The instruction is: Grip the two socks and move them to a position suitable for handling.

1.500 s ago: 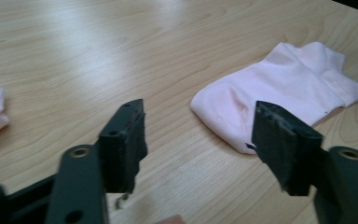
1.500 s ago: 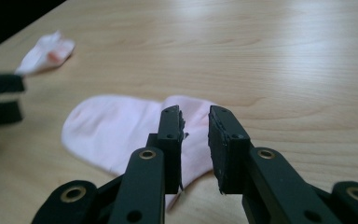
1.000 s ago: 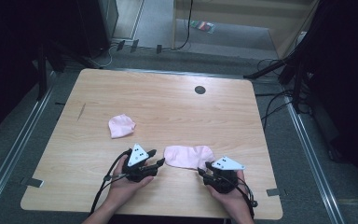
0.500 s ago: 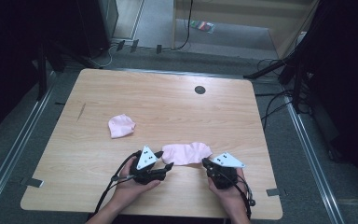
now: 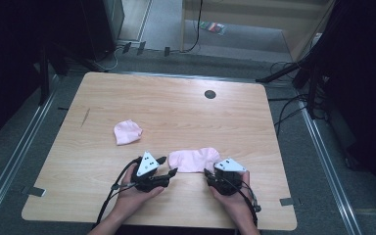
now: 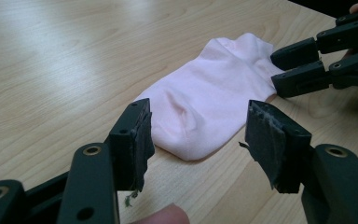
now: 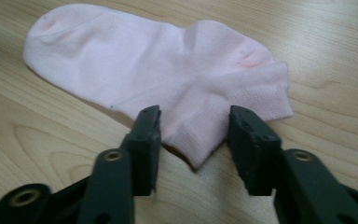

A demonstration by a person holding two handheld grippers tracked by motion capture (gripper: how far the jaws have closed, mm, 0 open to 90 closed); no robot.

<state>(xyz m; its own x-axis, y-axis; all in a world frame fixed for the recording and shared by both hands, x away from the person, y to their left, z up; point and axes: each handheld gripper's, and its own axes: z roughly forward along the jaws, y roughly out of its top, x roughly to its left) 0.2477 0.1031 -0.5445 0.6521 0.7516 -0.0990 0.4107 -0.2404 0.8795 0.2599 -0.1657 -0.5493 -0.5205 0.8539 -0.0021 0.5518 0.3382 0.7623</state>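
While both hands rest near the front edge of the wooden table [image 5: 176,105], a flat pink sock [image 5: 194,159] lies between the two grippers, stretched left to right in the high view. The left gripper [image 5: 172,172] sits just beside the sock's rounded toe end; in the left gripper view its jaws stand spread wide, the toe [image 6: 191,149] lying on the wood between and just ahead of them, not gripped. The right gripper [image 5: 208,172] is at the opposite, cuff end. In the right gripper view its jaws are also apart, one on each side of a corner of the ribbed cuff [image 7: 200,149], with the fabric lying between them; I cannot tell whether either pad touches the cloth. The left gripper view also shows the right gripper's black jaws at the sock's far end. A second pink sock [image 5: 127,132], bunched into a small lump, lies well apart on the left half of the table. A dark round hole [image 5: 210,94] marks the tabletop near its far edge.
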